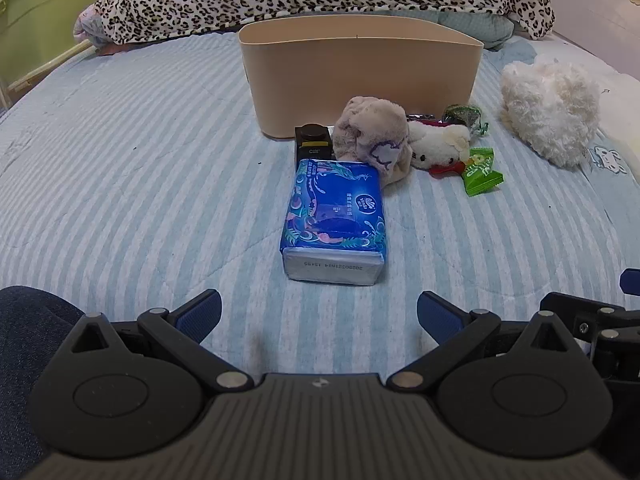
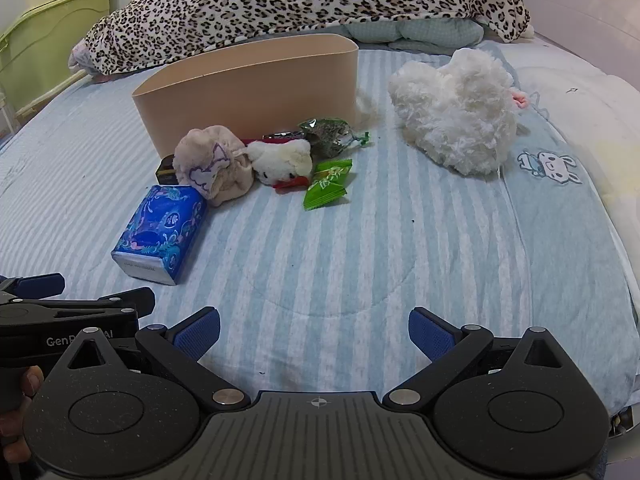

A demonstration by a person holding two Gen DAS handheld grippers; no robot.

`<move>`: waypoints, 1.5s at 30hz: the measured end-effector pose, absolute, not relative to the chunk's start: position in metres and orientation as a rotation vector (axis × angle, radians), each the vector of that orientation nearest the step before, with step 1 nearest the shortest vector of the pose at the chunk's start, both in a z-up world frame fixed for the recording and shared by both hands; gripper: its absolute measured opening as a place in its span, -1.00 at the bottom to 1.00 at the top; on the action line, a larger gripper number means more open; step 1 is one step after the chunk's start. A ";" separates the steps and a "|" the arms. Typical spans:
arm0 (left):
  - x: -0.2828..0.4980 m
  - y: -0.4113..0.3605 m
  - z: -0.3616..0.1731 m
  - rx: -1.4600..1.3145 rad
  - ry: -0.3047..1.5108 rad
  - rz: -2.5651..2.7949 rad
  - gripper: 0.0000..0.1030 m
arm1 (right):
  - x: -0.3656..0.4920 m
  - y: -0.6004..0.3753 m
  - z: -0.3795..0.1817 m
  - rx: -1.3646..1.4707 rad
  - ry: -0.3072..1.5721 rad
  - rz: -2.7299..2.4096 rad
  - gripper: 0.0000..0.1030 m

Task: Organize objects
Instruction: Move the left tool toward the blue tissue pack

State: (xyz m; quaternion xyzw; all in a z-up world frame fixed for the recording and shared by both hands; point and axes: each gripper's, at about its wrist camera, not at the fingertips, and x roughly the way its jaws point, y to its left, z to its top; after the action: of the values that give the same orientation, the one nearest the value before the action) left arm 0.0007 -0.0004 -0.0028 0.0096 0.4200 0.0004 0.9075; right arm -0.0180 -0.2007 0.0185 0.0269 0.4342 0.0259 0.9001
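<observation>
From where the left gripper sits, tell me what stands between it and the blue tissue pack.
Nothing visible. The left gripper is open and the blue tissue pack lies straight ahead of it, with only bare striped bedspread between them. The plush toys and the beige bin lie beyond the pack.

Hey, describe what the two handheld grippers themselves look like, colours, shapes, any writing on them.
Both grippers are matte black plastic with blue textured pads. The left gripper and right gripper share a ribbed grey centre plate with a small crosshair mark, flanked by two round black discs, angled link arms and silver pivot pins. White lettering beginning "Gen" shows on the left gripper's side in the right wrist view. Dark blue denim sits beside it.
</observation>
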 end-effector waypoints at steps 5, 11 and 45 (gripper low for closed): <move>0.001 0.000 -0.003 0.019 0.869 0.001 1.00 | -0.017 -0.201 0.018 0.055 0.898 0.051 0.98; 0.001 0.000 -0.003 0.018 0.867 -0.001 1.00 | -0.016 -0.202 0.017 0.054 0.901 0.050 0.98; 0.046 -0.005 -0.016 0.054 0.887 0.019 1.00 | 0.030 -0.216 0.011 0.088 0.874 -0.006 0.98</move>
State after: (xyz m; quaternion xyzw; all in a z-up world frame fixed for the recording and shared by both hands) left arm 0.0457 -0.0045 -0.0163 0.0262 0.4292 0.0092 0.9028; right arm 0.0302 -0.2159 0.0110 0.0425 0.4230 -0.0027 0.9051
